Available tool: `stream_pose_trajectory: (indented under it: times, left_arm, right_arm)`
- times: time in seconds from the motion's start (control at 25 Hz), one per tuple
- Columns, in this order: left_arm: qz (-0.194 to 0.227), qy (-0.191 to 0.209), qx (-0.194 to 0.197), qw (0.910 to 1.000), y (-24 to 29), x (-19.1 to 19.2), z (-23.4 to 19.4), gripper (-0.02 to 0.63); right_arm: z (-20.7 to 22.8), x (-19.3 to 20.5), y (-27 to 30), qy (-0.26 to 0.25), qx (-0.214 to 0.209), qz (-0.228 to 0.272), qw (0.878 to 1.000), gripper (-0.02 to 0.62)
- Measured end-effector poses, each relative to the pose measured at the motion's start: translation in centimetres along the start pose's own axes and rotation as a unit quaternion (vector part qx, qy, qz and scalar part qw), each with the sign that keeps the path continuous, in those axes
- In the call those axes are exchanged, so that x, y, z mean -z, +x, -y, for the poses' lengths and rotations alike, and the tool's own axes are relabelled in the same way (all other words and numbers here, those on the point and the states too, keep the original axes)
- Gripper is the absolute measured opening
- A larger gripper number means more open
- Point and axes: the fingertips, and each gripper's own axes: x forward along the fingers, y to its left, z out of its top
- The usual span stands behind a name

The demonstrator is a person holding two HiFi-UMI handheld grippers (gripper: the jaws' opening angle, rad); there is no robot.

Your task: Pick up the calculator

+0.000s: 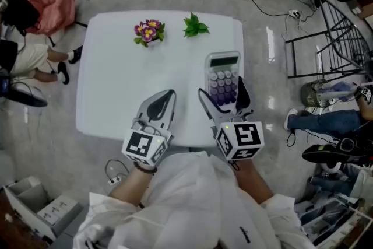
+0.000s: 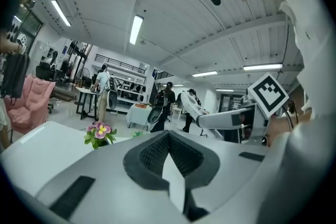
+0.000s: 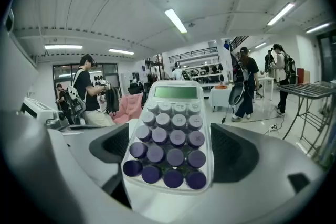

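White sleeves [image 1: 192, 207] nearest. Right gripper [image 1: 222, 86]: jaws set wide, clamped on sides of calculator [image 3: 170, 136]. Calculator over near right part of white table [image 1: 116, 73], seemingly clear of it. Left gripper [image 1: 167, 96]: jaws together, empty. Pick-up looks nearly done. Next calls for steady grip, calculator kept level.

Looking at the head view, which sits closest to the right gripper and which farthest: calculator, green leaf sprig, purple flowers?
1. calculator, between the jaws of the right gripper.
2. green leaf sprig, far ahead.
3. purple flowers, left of the sprig.
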Motion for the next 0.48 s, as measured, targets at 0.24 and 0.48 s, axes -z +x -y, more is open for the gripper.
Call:
stream_pose_trajectory:
  times: [0.24,0.48]
  left_arm:
    - [0.047,0.027,0.005,0.9985,-0.2,-5.1,0.7,0.017]
    - [0.088,0.054,0.007,0.9946,-0.7,-9.5,1.7,0.017]
  right_arm:
    - [-0.2,-6.1,-3.0,-0.002,-0.002,0.081,0.997,0.495]
    - [-0.5,-11.2,-6.1,-0.009,-0.004,0.15,0.989,0.495]
